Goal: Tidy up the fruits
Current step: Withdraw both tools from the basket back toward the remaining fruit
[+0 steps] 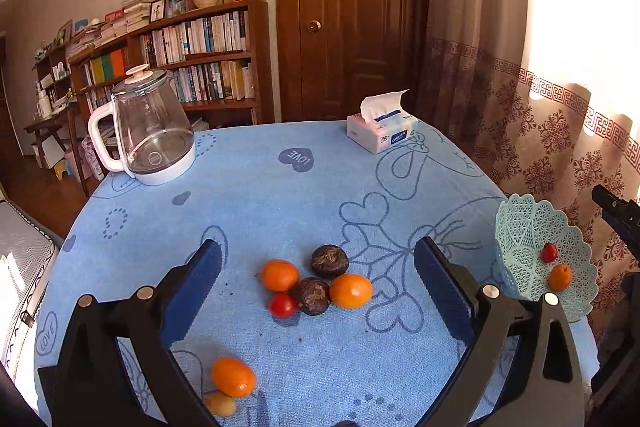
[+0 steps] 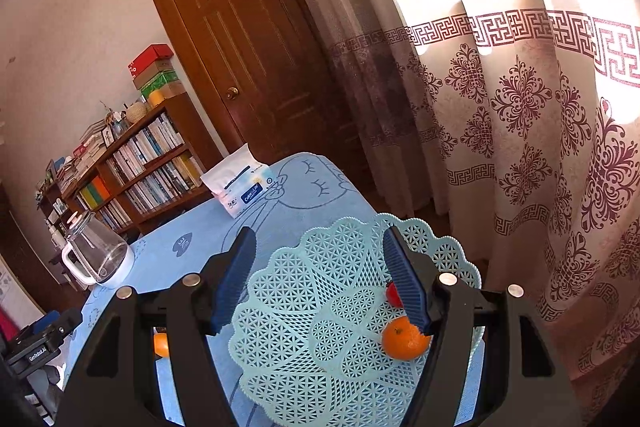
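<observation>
On the blue tablecloth lies a cluster of fruit: two oranges [image 1: 279, 275] [image 1: 351, 291], two dark brown fruits [image 1: 329, 260] [image 1: 312, 295] and a cherry tomato [image 1: 283, 305]. Nearer me lie another orange [image 1: 233, 376] and a small yellow fruit [image 1: 221, 403]. My left gripper [image 1: 318, 293] is open above the cluster, empty. The mint lattice basket [image 1: 520, 227] at the right holds an orange [image 1: 559, 277] and a tomato [image 1: 549, 253]. My right gripper [image 2: 320, 279] is open and empty over the basket [image 2: 320, 347], beside its orange [image 2: 404, 339] and tomato [image 2: 394, 295].
A glass kettle [image 1: 148, 131] stands at the table's far left and a tissue pack [image 1: 382, 131] at the far side. The table's right edge is close to the curtain [image 2: 520, 127]. A bookshelf and a door stand behind.
</observation>
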`<state>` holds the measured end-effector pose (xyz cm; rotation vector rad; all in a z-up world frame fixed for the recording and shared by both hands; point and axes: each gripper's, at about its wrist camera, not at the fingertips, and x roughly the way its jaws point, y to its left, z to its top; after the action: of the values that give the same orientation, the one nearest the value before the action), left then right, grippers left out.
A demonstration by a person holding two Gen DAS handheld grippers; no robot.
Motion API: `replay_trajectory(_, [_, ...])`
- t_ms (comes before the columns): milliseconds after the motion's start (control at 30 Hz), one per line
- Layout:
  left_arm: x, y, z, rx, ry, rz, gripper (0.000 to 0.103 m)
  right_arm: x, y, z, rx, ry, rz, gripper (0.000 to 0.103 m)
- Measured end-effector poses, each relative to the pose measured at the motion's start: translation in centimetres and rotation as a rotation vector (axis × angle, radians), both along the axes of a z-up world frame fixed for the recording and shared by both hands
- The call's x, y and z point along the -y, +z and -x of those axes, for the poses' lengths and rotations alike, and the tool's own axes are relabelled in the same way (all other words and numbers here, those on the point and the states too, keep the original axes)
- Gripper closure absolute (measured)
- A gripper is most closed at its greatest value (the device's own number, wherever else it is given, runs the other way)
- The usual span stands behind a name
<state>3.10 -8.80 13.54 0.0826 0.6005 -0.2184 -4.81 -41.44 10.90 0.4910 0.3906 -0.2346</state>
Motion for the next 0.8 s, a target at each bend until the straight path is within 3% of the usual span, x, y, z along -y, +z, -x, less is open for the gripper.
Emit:
replay_trajectory(433, [-7.3,-2.2,0.9,-0.053,0.135,-0.029,0.007,-1.9,-0.4,-0.5,-0.017,0.05,0.022,0.035])
replay_trajectory(800, [-10.0,-4.8,3.4,-0.105,0.15,-0.05,0.007,-4.9,-1.2,-1.3,-0.049,0.118,0.054,0.035])
